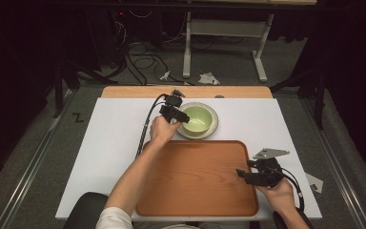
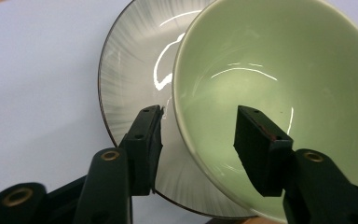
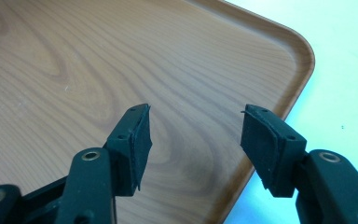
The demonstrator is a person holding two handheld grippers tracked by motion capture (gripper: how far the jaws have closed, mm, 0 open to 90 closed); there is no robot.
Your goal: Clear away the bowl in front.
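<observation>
My left hand-held gripper (image 2: 198, 140) straddles the near wall of the pale green bowl (image 2: 279, 93), one jaw inside and one outside over the grey-streaked saucer (image 2: 130, 70) beneath it. The jaws are spread and neither pad presses on the rim yet. In the high view the bowl sits on its saucer just above the centre of the frame, on the white bench (image 1: 114, 133), just beyond the wooden tray's (image 1: 195, 191) far edge. I place the jaws across the rim because the thin wall is the easiest part to pinch. My right hand-held gripper (image 3: 196, 140) hovers spread and empty over the tray's right edge, probably to steady it.
</observation>
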